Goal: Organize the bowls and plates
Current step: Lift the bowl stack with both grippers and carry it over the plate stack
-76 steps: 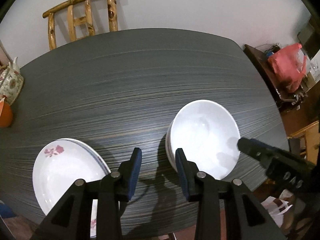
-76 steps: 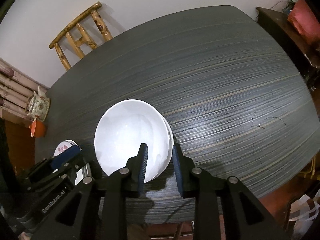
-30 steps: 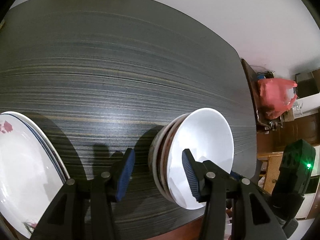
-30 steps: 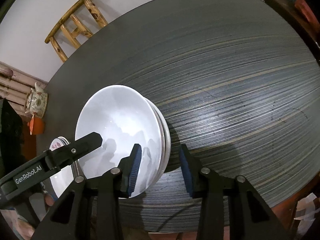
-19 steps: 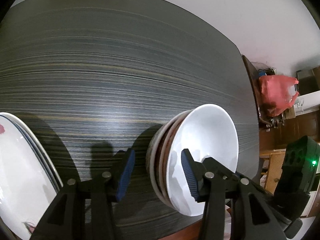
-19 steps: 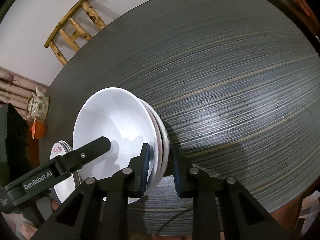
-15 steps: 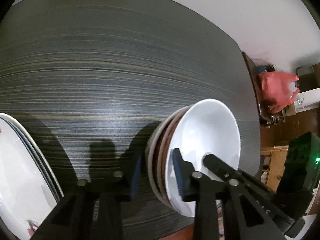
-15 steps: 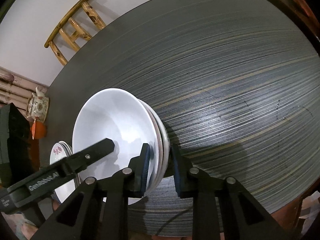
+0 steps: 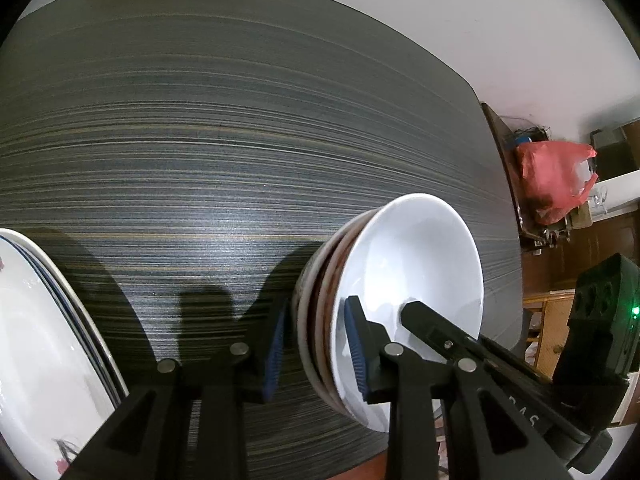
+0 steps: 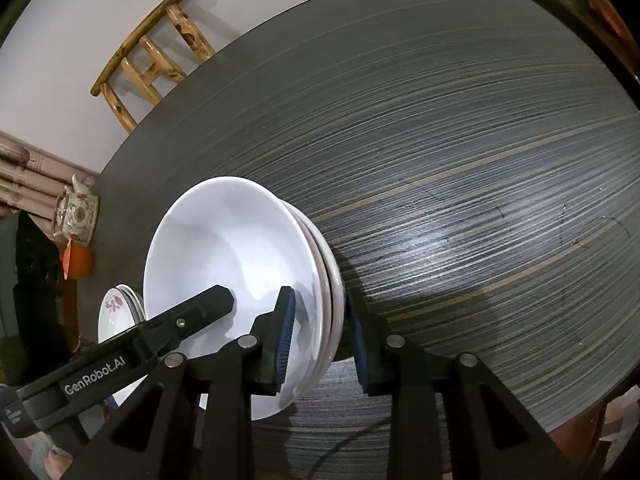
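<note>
A stack of white bowls (image 9: pixel 416 264) sits near the front edge of the dark striped table (image 9: pixel 240 120). My left gripper (image 9: pixel 316 344) is shut on the stack's left rim, one finger inside the top bowl and one outside. My right gripper (image 10: pixel 320 340) is shut on the stack's right rim (image 10: pixel 332 304) in the same way. The bowl stack (image 10: pixel 228 248) looks tilted in both views. A stack of white plates with a red flower (image 9: pixel 36 332) lies at the left; it also shows in the right wrist view (image 10: pixel 118 310).
A wooden chair (image 10: pixel 152 56) stands behind the table against the wall. A floral teapot (image 10: pixel 76 212) and an orange cup (image 10: pixel 78 262) are at the table's far left. A red bag (image 9: pixel 554 176) lies on a side cabinet to the right.
Both grippers closed from open onto opposite rims of the bowl stack. The left gripper came in from beside the plates to the bowls.
</note>
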